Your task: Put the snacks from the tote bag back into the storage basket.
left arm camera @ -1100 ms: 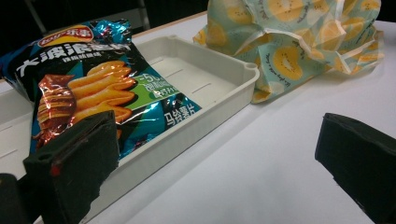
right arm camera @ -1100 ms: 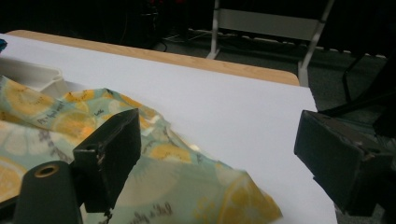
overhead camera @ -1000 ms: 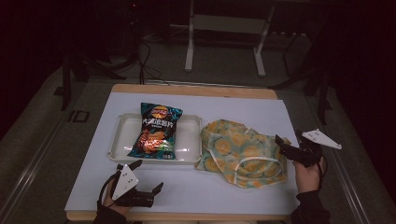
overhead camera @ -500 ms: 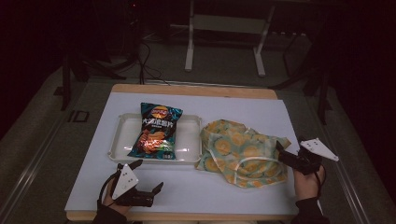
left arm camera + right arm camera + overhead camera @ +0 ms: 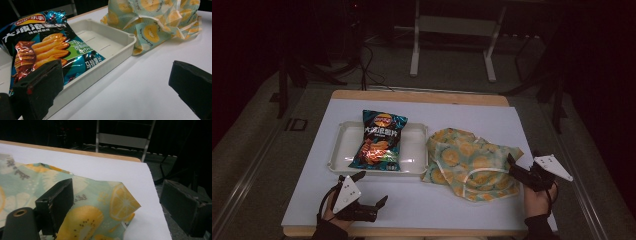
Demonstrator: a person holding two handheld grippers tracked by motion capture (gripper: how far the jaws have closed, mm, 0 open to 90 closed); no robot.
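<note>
Jaws spread wide; fruit-print bag (image 5: 75,202) corner between them.

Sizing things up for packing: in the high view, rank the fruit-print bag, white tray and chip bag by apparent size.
1. fruit-print bag and white tray: alike, too close to rank.
2. chip bag: smallest.

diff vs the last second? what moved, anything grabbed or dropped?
The right gripper drew back toward the person and down to the right corner of the fruit-print bag, jaws open, nothing gripped. The left gripper, chip bag, tray and fruit-print bag stayed put. Nothing grabbed or dropped.
</note>
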